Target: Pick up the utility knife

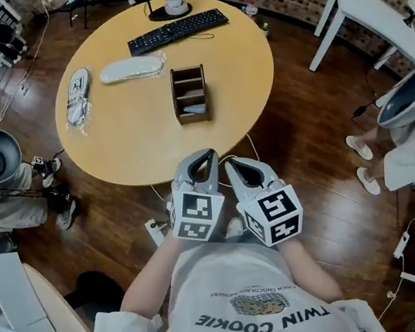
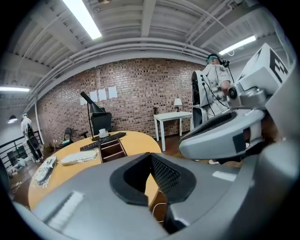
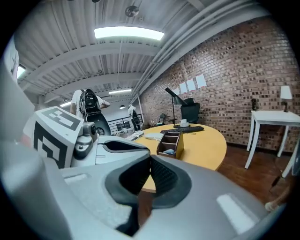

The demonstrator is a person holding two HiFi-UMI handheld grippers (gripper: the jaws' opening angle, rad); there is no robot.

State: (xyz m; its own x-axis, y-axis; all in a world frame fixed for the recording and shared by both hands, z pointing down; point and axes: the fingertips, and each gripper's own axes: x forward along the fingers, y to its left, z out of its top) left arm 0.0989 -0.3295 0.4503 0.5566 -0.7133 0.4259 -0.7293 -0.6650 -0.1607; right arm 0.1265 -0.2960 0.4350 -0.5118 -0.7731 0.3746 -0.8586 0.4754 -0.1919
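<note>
Utility knife [image 1: 195,109] seems to be the bluish thing in the near slot of the organizer [image 1: 178,96], mid-tabletop [image 1: 134,145]. Left gripper [image 1: 207,156] and right gripper [image 1: 231,164] hover short of the near edge, fingers closed and empty. This looks like the approach; next, one gripper must reach the organizer and open its fingers.

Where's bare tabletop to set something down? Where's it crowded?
Bare: the near half of the table, from the wooden organizer to the near rim, and the right strip between organizer and rim, this side of the keyboard. Crowded: far left, where the keyboard, a white wrapped bundle and a bagged item sit close together.
</note>
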